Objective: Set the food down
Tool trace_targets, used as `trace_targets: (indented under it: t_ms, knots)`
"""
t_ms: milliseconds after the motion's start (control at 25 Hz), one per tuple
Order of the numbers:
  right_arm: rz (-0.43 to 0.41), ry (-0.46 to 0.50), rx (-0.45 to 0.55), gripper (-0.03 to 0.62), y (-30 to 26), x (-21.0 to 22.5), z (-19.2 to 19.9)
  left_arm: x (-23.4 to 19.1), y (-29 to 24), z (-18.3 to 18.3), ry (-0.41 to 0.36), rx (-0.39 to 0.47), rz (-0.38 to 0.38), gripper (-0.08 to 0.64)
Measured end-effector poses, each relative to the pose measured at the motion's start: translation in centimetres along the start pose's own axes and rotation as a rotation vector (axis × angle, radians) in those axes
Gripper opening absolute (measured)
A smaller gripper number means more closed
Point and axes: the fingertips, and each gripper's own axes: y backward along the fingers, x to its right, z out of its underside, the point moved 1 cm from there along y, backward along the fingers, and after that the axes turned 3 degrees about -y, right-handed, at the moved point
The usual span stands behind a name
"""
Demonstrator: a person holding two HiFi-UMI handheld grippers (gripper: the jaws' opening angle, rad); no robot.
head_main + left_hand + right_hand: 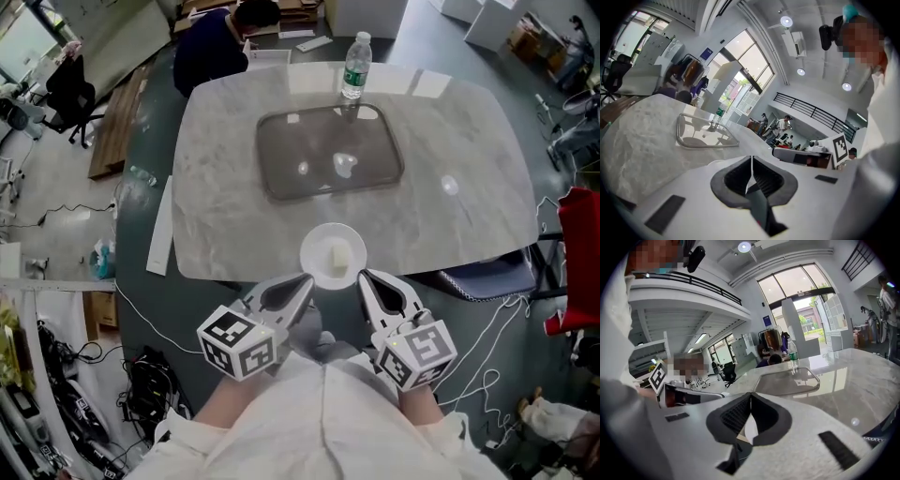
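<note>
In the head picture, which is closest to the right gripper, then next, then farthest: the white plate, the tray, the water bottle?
From the right gripper, in the head view:
1. white plate: right at its jaws, just to the left.
2. tray: farther out, past the plate.
3. water bottle: farthest, standing at the tray's far rim.

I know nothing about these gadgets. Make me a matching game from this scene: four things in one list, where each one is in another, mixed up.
1 water bottle
2 grey tray
3 white plate
4 pale food piece

A in the middle of the marble table
B on the plate
C upright at the tray's far edge
D pinched at its near rim by the left gripper and right gripper

Pairs: 1-C, 2-A, 3-D, 4-B
</note>
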Motion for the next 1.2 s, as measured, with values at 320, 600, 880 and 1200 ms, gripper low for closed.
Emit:
trace_targets:
  t_ms: [320, 600, 880, 1200]
  knots:
    - [0.013, -0.01, -0.011, 0.003, -1.6, -1.0, 0.0, -1.4, -0.7, 0.4, 0.017, -0.047, 0.053, 0.021]
    - [0.016, -0.011, -0.022, 0.003, -1.8, -1.1, -0.1, -1.3, -0.7, 0.9, 0.029, -0.069, 0.071, 0.021]
    - [-0.011, -0.055, -0.07, 0.003, -2.1, 0.0, 0.2, -1.7, -1.5, 0.3, 0.041, -0.093, 0.057, 0.021]
    - [-0.047, -0.096, -0.111, 0.003, -2.7, 0.6, 0.9, -2.1, -2.1, 1.1, 0.073, -0.117, 0.024, 0.021]
